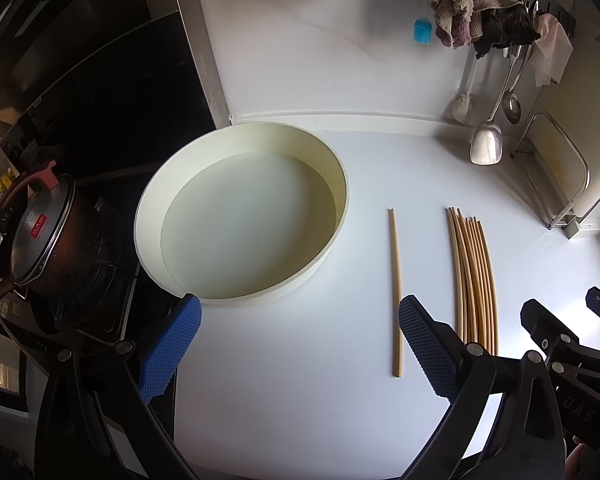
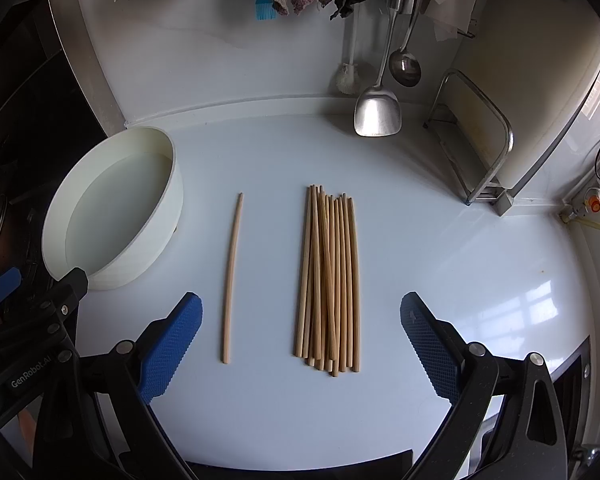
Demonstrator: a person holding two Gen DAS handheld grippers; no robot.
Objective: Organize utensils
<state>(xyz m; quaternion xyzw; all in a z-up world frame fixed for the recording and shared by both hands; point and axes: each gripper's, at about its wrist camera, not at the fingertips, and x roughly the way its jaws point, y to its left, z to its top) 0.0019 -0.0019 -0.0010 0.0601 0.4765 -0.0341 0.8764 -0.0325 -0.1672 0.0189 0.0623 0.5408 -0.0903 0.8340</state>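
Both grippers — left [image 1: 300, 340], right [image 2: 301, 338] — are held wide, empty; one chopstick [image 2: 231, 280] lies beside the bundle [image 2: 329, 280].

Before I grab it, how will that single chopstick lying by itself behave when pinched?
The lone chopstick looks thin and stiff, probably light. Lying flat on the smooth countertop, it may skid or roll when nudged. The right gripper stands open, wide enough to straddle it.

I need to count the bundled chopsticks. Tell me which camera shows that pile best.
The right wrist view: the chopstick pile lies centred and whole between the open jaws. In the left wrist view the pile sits off to the right, its near ends hidden behind the gripper.
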